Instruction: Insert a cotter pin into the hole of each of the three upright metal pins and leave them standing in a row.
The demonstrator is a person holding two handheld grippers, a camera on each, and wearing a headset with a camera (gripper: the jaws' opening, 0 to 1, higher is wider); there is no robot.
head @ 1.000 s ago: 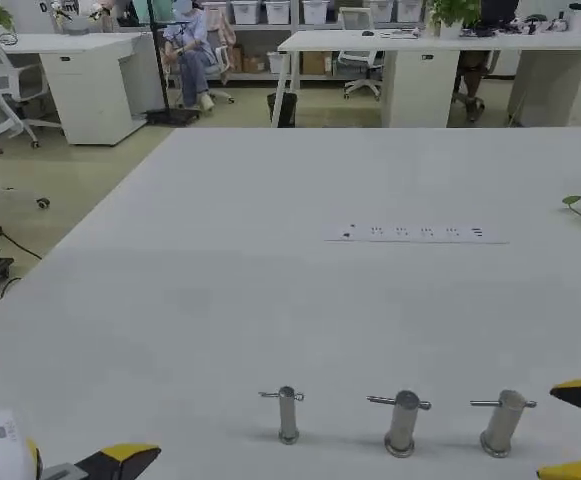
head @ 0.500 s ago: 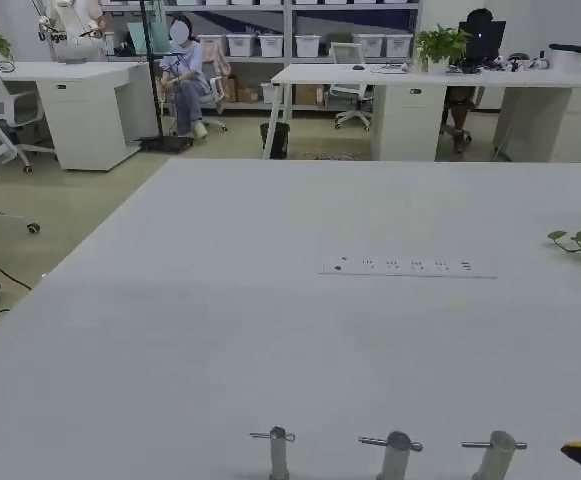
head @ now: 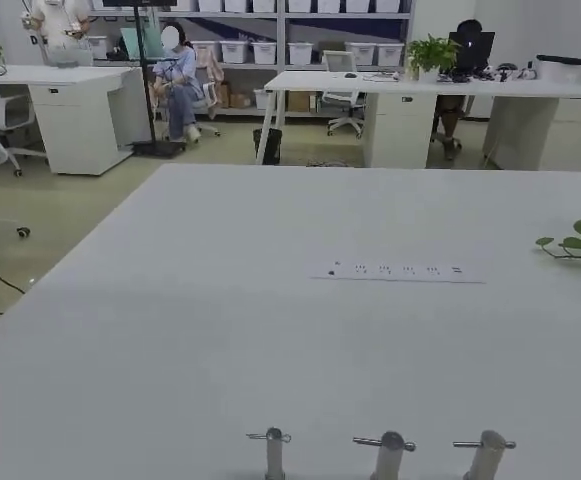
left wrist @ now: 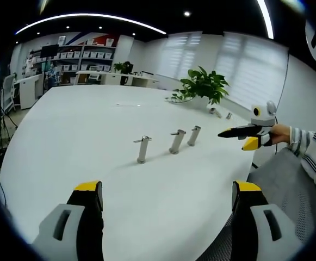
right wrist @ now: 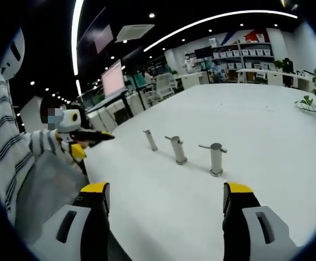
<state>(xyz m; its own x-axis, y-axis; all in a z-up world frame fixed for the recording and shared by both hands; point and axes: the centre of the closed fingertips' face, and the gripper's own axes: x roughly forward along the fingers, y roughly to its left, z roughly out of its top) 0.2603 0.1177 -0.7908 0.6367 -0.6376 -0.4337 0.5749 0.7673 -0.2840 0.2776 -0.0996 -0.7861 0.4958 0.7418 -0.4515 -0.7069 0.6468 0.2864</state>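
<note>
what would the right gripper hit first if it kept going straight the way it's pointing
Probably the middle metal pin, closest to the line between the open right gripper's jaws. The nearest pin stands off to one side, though depth is hard to judge.

Three silvery metal pins (left wrist: 175, 142) upright in a row, a cotter pin (right wrist: 204, 146) through each head.

A flat white power strip (head: 398, 271) lay on the pale grey workbench (head: 150, 330); right of the strip a green leafy plant (head: 575, 240), beyond it a black bin (head: 267, 146)
</note>
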